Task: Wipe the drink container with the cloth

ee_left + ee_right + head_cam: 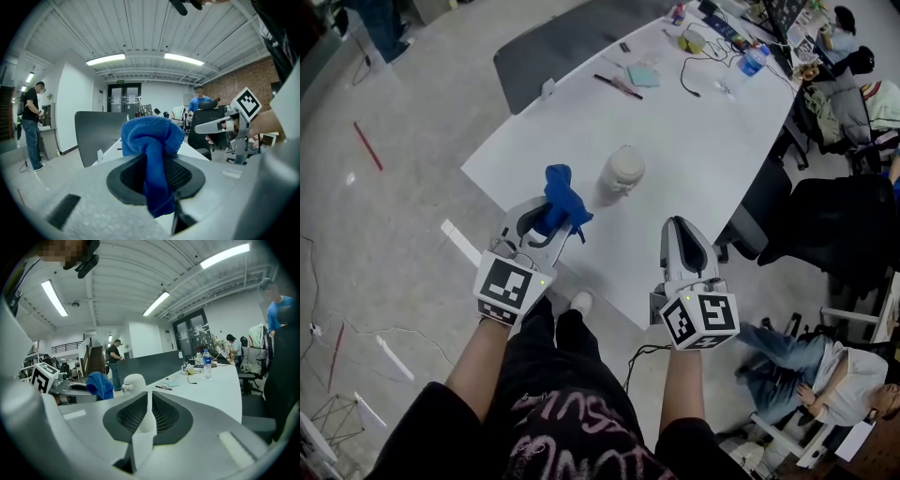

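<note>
The drink container [622, 171], a pale jug with a lid, stands on the white table [703, 141] near its front corner. A blue cloth [562, 198] sticks up from my left gripper [557, 221], which is shut on it just left of the container. In the left gripper view the cloth [152, 140] bunches above the jaws and hangs down between them. My right gripper [679, 231] hovers over the table's front edge, right of the container, shut with nothing in it. In the right gripper view the container [133, 381] and the cloth [100, 385] lie ahead to the left.
Pens [617, 85], a teal card [643, 75], cables and a water bottle [751, 62] lie at the table's far end. A grey partition [572, 42] runs behind the table. Black office chairs [839, 225] and seated people crowd the right side.
</note>
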### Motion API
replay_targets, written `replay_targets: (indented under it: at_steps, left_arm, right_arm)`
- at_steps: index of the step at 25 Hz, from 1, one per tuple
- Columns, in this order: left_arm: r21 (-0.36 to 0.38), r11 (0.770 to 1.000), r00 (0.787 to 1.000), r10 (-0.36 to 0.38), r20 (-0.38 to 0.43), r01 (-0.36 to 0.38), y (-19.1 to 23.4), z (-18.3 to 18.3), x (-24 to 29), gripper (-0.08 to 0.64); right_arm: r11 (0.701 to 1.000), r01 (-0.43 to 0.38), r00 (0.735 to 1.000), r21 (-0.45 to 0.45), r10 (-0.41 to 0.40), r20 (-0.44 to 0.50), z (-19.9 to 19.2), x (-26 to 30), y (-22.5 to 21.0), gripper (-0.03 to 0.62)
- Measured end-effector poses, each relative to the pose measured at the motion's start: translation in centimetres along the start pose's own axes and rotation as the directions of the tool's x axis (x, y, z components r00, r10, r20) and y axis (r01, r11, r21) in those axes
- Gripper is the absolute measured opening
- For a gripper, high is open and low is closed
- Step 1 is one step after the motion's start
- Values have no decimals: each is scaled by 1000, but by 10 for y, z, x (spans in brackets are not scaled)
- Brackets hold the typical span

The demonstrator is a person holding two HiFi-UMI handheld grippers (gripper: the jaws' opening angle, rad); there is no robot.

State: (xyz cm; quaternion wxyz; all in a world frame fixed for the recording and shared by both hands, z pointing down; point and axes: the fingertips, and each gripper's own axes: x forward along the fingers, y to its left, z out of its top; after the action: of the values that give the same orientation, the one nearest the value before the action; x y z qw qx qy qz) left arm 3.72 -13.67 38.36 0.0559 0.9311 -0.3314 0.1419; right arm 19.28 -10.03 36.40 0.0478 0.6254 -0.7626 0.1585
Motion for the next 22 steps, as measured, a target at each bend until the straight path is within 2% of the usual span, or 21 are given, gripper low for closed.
replay_targets:
  at_steps: [9,22]
  left_arm:
    - [-16,1000,1000,-19,-9,18,8,-14,15,93]
    - [-41,999,1000,-28,-9,28,17,-27,17,92]
  right_arm:
    - [999,-36,999,-14,36,-11,-2,30,8,65]
    - [994,-91,996,-55,92,19,18,67,29,197]
